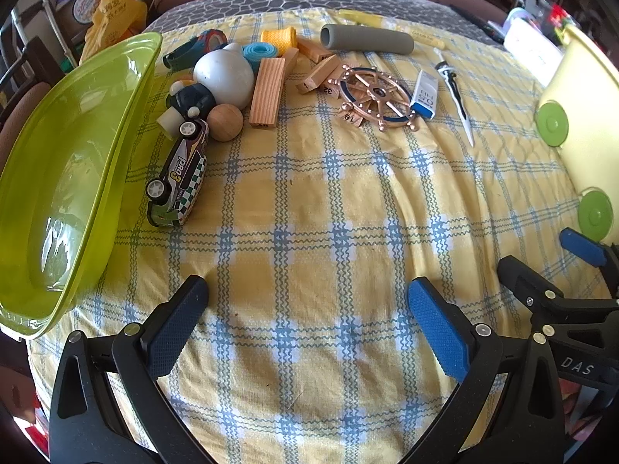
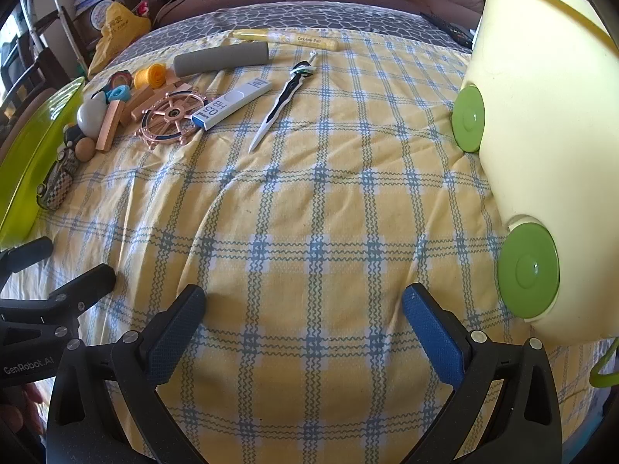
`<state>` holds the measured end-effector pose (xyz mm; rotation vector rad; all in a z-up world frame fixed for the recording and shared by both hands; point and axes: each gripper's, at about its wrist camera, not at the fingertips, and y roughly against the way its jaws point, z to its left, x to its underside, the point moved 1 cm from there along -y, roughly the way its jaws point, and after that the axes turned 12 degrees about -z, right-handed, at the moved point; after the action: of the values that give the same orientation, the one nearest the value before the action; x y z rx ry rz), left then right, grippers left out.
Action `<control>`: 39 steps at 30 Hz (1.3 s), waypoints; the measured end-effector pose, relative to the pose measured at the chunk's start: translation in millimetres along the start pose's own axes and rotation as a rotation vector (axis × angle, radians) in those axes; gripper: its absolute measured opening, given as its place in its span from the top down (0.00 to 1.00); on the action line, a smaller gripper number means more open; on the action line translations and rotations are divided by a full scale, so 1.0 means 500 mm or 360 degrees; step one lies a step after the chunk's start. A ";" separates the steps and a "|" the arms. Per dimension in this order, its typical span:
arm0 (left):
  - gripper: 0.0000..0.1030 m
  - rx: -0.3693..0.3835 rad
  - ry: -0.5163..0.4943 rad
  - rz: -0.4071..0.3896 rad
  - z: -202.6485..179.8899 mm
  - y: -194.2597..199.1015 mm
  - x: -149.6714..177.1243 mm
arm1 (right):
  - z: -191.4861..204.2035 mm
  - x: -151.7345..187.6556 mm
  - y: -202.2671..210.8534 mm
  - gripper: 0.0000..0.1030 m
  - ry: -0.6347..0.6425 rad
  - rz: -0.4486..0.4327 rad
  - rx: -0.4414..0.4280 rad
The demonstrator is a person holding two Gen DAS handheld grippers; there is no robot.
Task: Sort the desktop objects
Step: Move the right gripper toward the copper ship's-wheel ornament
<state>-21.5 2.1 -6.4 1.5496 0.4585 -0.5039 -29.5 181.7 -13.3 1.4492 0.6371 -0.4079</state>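
My left gripper (image 1: pixel 307 309) stands open over bare yellow checked cloth, nothing between its fingers. My right gripper (image 2: pixel 303 309) is open too, over the same cloth to its right. A pile of small objects lies at the far side: a toy car (image 1: pixel 178 178), a wooden ball (image 1: pixel 225 121), a white round figure (image 1: pixel 224 75), a wooden block (image 1: pixel 267 91), a copper ship's wheel (image 1: pixel 377 96), a lead box (image 1: pixel 424 94) and a small toy sword (image 2: pixel 280 110). A grey foam tube (image 2: pixel 220 58) lies behind them.
A lime green bowl (image 1: pixel 58 178) sits at the left edge beside the toy car. A pale yellow tub (image 2: pixel 541 154) with green discs stands at the right. A sofa and clutter lie beyond the table. The right gripper's fingers (image 1: pixel 580 247) show at the left view's right edge.
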 end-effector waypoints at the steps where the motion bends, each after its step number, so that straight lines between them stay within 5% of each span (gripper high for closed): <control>1: 0.00 0.0001 -0.0002 -0.0004 0.000 0.000 0.001 | 0.000 -0.001 -0.001 0.00 -0.0002 0.0010 0.0002; 13: 0.00 0.0036 -0.0005 -0.0049 0.002 0.027 -0.004 | 0.001 -0.027 -0.010 0.00 0.0012 0.0162 -0.0011; 25: 0.00 0.0148 -0.0025 -0.0264 0.024 0.091 -0.102 | 0.017 -0.140 0.039 0.00 0.0001 -0.0065 -0.0132; 39: 0.00 0.0344 -0.0092 -0.0294 -0.034 0.012 -0.161 | -0.026 -0.251 0.016 0.00 -0.0220 -0.0202 -0.0353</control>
<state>-83.4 20.3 45.0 1.7025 0.5188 -0.7593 -123.3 180.6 71.4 1.1632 0.6434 -0.5157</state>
